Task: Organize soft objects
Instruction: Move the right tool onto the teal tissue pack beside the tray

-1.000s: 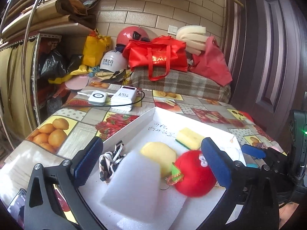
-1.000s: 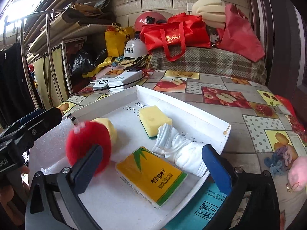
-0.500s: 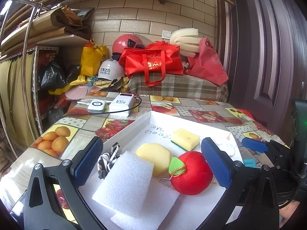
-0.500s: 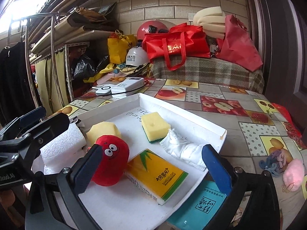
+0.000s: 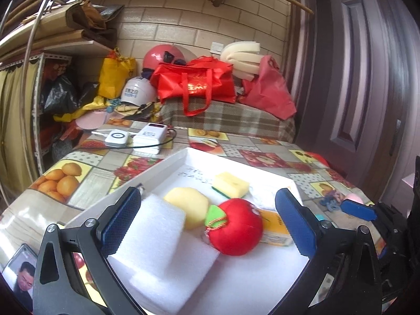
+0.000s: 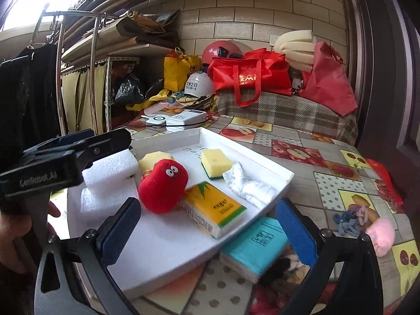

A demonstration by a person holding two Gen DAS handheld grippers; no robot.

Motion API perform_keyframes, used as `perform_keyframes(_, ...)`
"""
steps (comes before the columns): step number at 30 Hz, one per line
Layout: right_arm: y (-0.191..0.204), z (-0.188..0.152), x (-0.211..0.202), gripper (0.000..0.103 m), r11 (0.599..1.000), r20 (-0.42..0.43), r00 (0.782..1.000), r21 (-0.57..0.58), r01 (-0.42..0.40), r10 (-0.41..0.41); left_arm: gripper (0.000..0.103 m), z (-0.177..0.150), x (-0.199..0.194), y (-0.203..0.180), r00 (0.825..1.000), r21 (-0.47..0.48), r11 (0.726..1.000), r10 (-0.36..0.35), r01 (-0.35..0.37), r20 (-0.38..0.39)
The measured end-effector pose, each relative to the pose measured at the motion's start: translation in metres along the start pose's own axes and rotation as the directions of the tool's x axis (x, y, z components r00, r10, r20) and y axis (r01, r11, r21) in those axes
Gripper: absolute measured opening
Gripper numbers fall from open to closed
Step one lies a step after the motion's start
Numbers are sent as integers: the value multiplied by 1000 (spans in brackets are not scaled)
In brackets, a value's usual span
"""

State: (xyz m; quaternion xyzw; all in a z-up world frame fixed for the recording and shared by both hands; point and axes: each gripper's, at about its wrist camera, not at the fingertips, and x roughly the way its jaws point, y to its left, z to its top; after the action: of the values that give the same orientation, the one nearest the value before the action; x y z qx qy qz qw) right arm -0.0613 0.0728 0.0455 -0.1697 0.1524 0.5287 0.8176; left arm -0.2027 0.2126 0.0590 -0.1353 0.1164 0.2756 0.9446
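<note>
A white tray [image 6: 278, 169] holds a red plush apple [image 6: 162, 185], a yellow tissue pack [image 6: 215, 207], a yellow-green sponge [image 6: 216, 161], a white cloth [image 6: 249, 185], a yellow foam lump [image 6: 155, 158] and white foam blocks [image 6: 110, 170]. The same apple [image 5: 236, 225] and foam [image 5: 155, 241] show in the left wrist view. My left gripper [image 5: 207, 225] is open and empty above the tray's near end. My right gripper [image 6: 210, 233] is open and empty over the tray's front edge. A teal tissue pack [image 6: 256, 246], a pink plush [image 6: 380, 233] and a yarn bundle [image 6: 349, 219] lie outside the tray.
The table has a fruit-pattern cloth [image 6: 302, 152]. White electronic devices with a cable [image 5: 139, 137] lie behind the tray. Red bags [image 5: 197, 84], helmets and foam are piled at the back. A shelf rack [image 6: 92, 78] stands left, a door [image 5: 367, 78] right.
Both grippers have pulled back and risen slightly. The red plush apple has settled against the yellow tissue pack. The striped cloth at the left finger is now hidden behind the foam.
</note>
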Motion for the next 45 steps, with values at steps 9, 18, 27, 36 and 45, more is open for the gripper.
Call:
perform_keyframes(9,-102,-36,-30,103,986,-173,982,130,104,-81,103,-6,-3,-41,997,124,990,-69,70,-18)
perform_keyframes(18,-89,-40,2,102,999,-290,956,6,-44,44,103,-8,-3,-41,997,123,990,-72,74,-21)
perform_keyframes(27,-68,-22,32,102,985,-270,950,-27,-172,158,103,-8,0,-38,997,109,991,-74,77,-31)
perform_keyframes(36,-56,-17,76,102,939,-379,898,-166,-302,222,103,-9,2,-36,996,97,992,-73,77,-43)
perform_keyframes(45,-50,-28,60,82,917,-400,876,-170,-361,271,103,-9,-1,-41,995,115,989,-90,93,-29)
